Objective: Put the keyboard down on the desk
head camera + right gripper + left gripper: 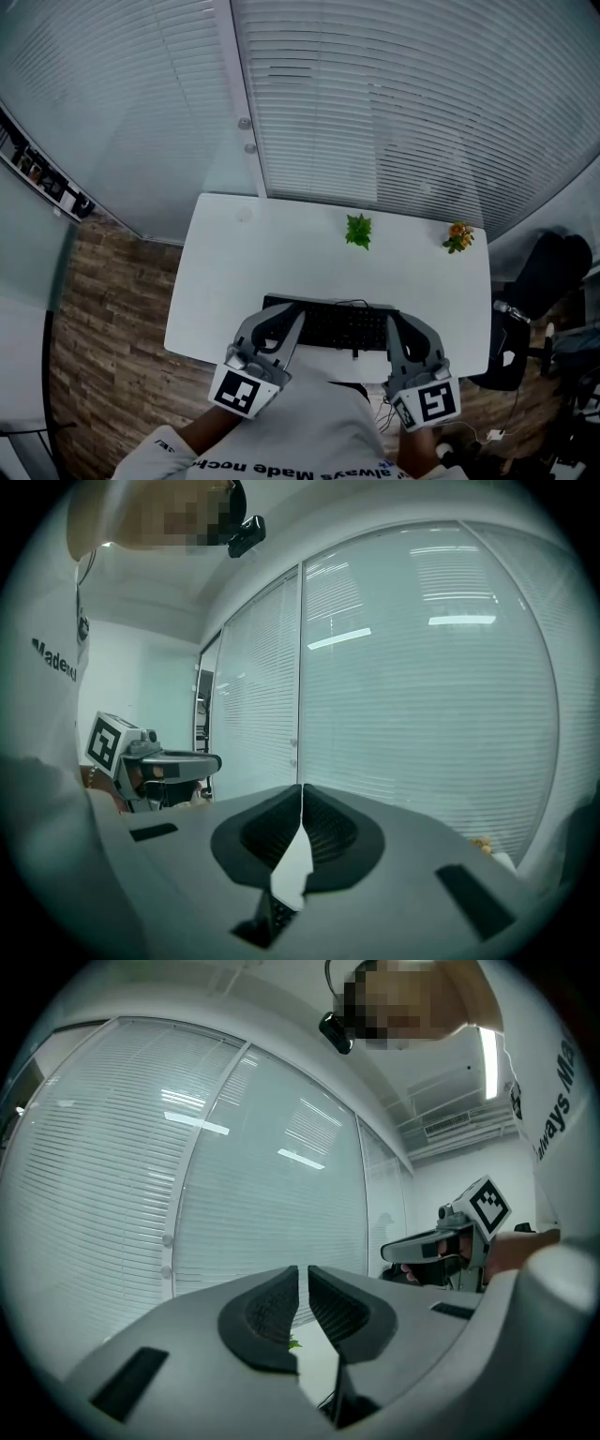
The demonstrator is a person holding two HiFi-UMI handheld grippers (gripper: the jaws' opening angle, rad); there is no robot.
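Observation:
A black keyboard [342,326] lies flat-looking at the near edge of the white desk [281,253]. My left gripper [289,317] sits over its left end and my right gripper [396,321] over its right end. In the left gripper view the left gripper [303,1269] is shut to a thin slit with nothing between the pads, and a dark edge of the keyboard [342,1401] shows below them. In the right gripper view the right gripper [301,787] has its tips touching, with the keyboard [272,916] under them. Whether either one holds the keyboard is not visible.
A small green plant [358,230] and a small orange-flowered plant [457,236] stand near the desk's far edge. Glass walls with blinds rise behind the desk. A black chair [553,272] is at the right, beyond the desk's corner.

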